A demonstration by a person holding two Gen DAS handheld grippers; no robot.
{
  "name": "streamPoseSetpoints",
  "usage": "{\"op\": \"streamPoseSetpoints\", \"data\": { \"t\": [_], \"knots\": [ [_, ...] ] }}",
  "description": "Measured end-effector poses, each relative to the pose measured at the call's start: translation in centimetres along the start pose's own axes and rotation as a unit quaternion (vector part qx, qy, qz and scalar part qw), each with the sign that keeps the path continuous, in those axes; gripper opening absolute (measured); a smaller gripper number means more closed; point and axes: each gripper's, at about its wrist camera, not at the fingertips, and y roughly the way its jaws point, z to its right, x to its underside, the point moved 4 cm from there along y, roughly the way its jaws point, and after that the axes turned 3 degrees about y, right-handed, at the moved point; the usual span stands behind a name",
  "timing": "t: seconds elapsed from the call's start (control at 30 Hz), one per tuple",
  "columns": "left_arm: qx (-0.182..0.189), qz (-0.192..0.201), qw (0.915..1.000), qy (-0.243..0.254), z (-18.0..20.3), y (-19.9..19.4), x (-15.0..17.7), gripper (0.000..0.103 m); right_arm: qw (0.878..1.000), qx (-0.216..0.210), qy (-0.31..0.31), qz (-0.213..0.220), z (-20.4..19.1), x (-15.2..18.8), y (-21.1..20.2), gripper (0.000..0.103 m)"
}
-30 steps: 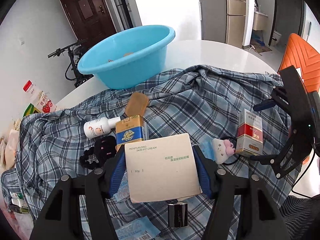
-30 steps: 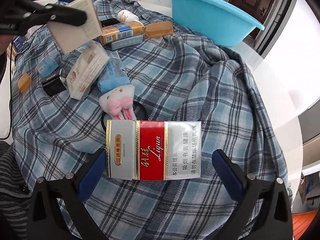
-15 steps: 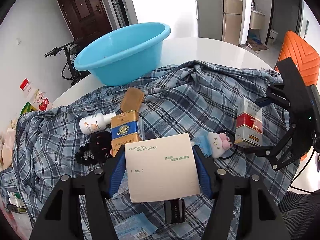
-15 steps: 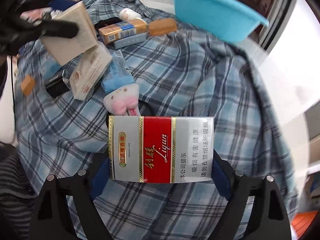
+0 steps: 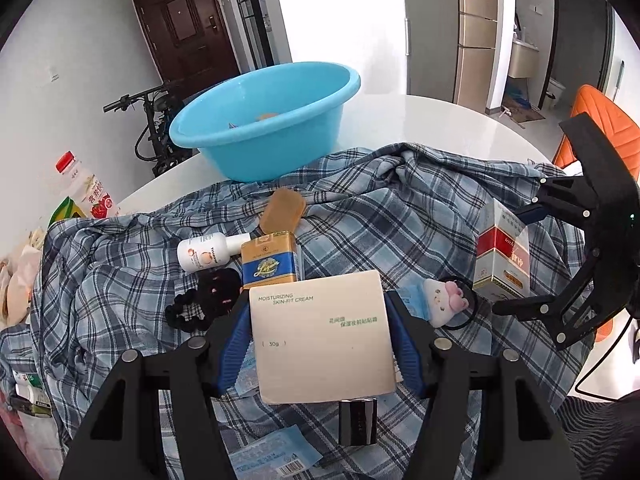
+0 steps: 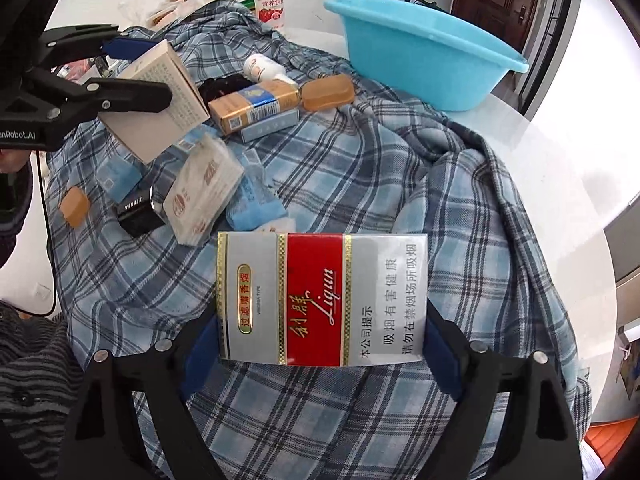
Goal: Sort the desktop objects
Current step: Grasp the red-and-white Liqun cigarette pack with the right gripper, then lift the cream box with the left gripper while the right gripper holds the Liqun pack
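Carrying is the step in hand: left gripper jaws clamp the moisturizing cream box, right gripper jaws clamp the Liqun cigarette pack, both short of the blue basin. Next, probably, reach over its rim and release.

Both units matte black plastic frames, silver round screw heads along the arms. Left gripper: blue pads lining the fingers, white "Robot.AI" lettering on body, thin black cable. Right gripper: same blue pads. Operator wears grey-black striped knit sleeve.
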Motion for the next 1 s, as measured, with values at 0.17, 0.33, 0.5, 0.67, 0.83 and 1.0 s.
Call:
{"op": "streamPoseSetpoints", "data": {
  "t": [0.17,0.33,0.5,0.67,0.83,1.0],
  "knots": [
    [0.007,0.019,0.9998,-0.006,0.1,-1.4,-0.1,0.065,1.0,0.001,0.007,0.018,0.2,-1.0,-0.8,0.087],
    [0.0,0.026,0.9996,-0.004,-0.1,-1.9,-0.4,0.065,0.999,-0.001,0.009,0.04,-0.1,-2.0,-1.8,0.087],
    [-0.007,0.013,0.9999,-0.005,-0.7,-1.3,0.1,0.065,0.999,0.001,0.009,0.051,-0.4,-3.0,-2.1,0.087],
    [-0.022,-0.02,0.9994,-0.018,-1.0,0.3,2.4,0.079,0.999,0.002,0.015,0.044,-0.3,-2.7,-1.4,0.087],
    [-0.029,-0.063,0.9967,-0.041,-1.4,2.2,5.7,0.085,0.999,-0.009,0.017,0.034,-0.4,-2.1,-0.6,0.087],
    [-0.031,-0.069,0.9945,-0.072,-1.8,3.5,6.5,0.087,0.999,-0.015,0.014,0.034,-0.8,-2.3,-0.1,0.087]
  ]
}}
